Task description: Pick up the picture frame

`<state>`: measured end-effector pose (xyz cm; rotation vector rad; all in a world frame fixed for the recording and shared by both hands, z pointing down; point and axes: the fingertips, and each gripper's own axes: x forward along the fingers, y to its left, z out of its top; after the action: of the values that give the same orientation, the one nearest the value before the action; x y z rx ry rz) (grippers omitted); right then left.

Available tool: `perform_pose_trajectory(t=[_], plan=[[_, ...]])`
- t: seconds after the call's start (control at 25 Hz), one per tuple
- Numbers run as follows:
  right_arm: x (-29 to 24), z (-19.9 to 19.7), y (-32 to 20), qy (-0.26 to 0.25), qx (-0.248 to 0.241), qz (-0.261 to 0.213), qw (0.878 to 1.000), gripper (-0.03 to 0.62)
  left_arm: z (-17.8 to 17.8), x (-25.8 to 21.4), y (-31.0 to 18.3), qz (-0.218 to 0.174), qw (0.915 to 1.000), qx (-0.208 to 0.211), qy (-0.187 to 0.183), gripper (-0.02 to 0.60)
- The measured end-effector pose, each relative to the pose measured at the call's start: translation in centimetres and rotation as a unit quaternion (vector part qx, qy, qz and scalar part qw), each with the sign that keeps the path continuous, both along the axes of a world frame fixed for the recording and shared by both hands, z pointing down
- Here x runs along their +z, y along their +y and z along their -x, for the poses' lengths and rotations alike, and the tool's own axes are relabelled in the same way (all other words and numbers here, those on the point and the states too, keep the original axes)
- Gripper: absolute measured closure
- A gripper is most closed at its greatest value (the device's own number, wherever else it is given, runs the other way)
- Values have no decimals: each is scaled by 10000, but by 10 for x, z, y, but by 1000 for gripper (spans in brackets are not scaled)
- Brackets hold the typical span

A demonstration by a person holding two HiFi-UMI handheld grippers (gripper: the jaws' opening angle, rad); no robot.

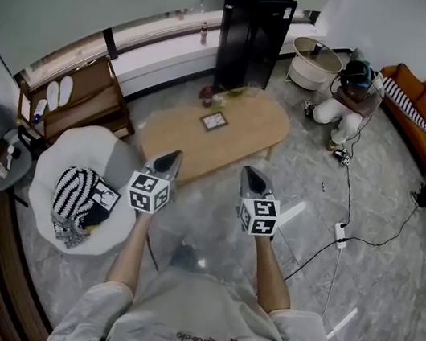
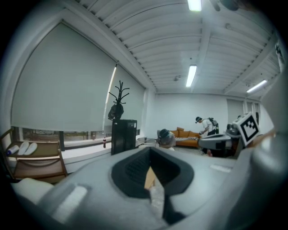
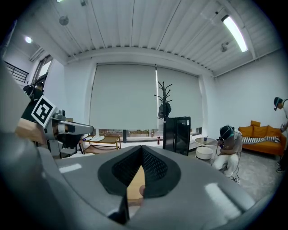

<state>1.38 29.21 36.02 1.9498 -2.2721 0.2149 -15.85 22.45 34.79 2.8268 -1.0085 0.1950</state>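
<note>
Left gripper point(image 1: 171, 158) and right gripper point(image 1: 250, 175): jaws together on both, nothing between them. Held side by side at near edge of oval wooden table point(image 1: 253, 128). Picture frame point(image 1: 213, 121) sits near table's middle, apart from both grippers.

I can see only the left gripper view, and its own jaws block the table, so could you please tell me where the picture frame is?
Observer: The picture frame lies flat near the middle of the wooden table, ahead of both grippers.
Operator: Thank you. Is anything near it?
Observer: A small dark red thing stands by the table's far edge behind it; I cannot tell what it is.
Operator: And the right gripper's jaws?
Observer: The right gripper is shut and empty, side by side with the left gripper.
</note>
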Motion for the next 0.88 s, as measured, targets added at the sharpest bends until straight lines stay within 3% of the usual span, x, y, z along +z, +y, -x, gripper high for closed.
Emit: perform_pose_trajectory(t=[0.48,0.88], plan=[[-11,-11,-135,-34,19,-16,10000,588,-15,-12,-134,-17,10000,31,21,580],[-14,-23,-216,-43,200,-68,9998,588,-23,-11,-218,-19,9999,130,17,580]])
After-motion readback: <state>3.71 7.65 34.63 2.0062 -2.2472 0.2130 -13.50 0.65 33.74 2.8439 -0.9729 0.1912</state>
